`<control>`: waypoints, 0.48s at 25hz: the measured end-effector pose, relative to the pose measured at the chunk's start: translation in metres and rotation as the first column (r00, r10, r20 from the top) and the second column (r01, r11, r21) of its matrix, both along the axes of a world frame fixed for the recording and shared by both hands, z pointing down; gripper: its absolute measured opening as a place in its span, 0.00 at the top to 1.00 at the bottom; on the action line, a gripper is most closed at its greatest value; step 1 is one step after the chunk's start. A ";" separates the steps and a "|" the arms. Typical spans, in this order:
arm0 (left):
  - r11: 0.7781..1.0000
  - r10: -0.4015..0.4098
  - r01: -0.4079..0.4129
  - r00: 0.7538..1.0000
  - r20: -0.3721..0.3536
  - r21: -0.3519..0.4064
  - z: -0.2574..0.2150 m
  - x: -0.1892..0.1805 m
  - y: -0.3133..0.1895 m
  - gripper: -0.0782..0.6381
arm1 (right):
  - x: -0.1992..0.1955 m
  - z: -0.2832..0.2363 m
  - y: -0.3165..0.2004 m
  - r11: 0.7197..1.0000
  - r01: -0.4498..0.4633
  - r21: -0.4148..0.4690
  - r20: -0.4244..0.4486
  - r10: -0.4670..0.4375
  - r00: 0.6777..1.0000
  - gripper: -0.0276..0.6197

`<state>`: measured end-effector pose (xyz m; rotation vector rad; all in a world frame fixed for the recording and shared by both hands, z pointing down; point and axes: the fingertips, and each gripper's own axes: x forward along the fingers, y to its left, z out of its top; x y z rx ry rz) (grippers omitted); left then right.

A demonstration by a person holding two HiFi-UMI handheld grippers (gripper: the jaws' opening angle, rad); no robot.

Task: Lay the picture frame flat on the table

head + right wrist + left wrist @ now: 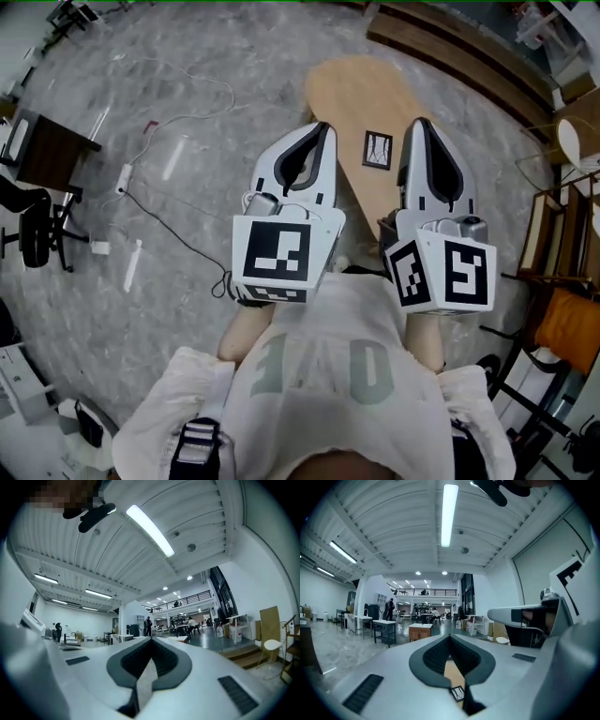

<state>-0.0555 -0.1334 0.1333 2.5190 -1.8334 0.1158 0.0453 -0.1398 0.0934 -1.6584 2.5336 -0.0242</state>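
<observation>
Hand-held grippers — left (pixel 324 127), right (pixel 419 123) — above flat, black-rimmed picture frame (pixel 378 150).

One picture frame (pixel 377 150), one table (pixel 349 89), two tongs (pixel 323 128) (pixel 419 124)

floor: grey marbled stuff (pixel 187 84), all around
power strip: white (pixel 124 177), far left on the floor, thin cord trailing off it
desk: dark (pixel 47 150), left edge
office chair: black (pixel 37 230), just beside that desk, nearer side
steps: wooden (pixel 459 52), far right
orange seat: (pixel 570 328) right edge
light strip: long, lit (pixel 449 513), on a white ribbed ceiling
balcony: railed (pixel 426 592), way off at the far end, a few people (pixel 390 607) below
</observation>
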 end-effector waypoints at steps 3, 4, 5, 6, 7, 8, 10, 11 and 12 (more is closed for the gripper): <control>0.999 0.006 -0.006 1.000 0.008 0.037 -0.009 -0.003 0.011 0.88 | 0.000 -0.001 0.016 0.996 -0.060 0.059 -0.051 0.063 0.997 0.95; 0.998 0.007 -0.007 1.000 0.004 0.054 -0.011 -0.004 0.014 0.88 | -0.001 0.001 0.022 0.994 -0.076 0.079 -0.070 0.081 0.994 0.95; 0.997 0.006 -0.006 1.000 -0.002 0.075 -0.014 -0.004 0.017 0.88 | -0.001 0.002 0.027 0.992 -0.086 0.096 -0.086 0.094 0.992 0.95; 0.996 0.004 -0.003 1.000 -0.008 0.094 -0.017 -0.004 0.018 0.88 | -0.002 0.005 0.032 0.990 -0.092 0.107 -0.101 0.103 0.990 0.95; 0.994 0.002 0.000 1.000 -0.013 0.107 -0.018 -0.003 0.020 0.88 | -0.001 0.008 0.035 0.989 -0.096 0.112 -0.116 0.109 0.987 0.95; 0.993 0.002 0.000 1.000 -0.017 0.115 -0.019 -0.002 0.020 0.88 | 0.000 0.011 0.038 0.989 -0.098 0.111 -0.129 0.112 0.985 0.95; 0.992 0.008 -0.005 1.000 -0.022 0.123 -0.019 0.004 0.020 0.88 | 0.006 0.017 0.038 0.990 -0.099 0.101 -0.145 0.114 0.983 0.95; 0.992 0.012 -0.009 1.000 -0.021 0.125 -0.018 0.007 0.019 0.88 | 0.009 0.019 0.037 0.991 -0.099 0.095 -0.149 0.112 0.982 0.95; 0.992 0.014 -0.012 1.000 -0.017 0.127 -0.018 0.010 0.017 0.88 | 0.012 0.021 0.036 0.991 -0.099 0.091 -0.151 0.112 0.982 0.95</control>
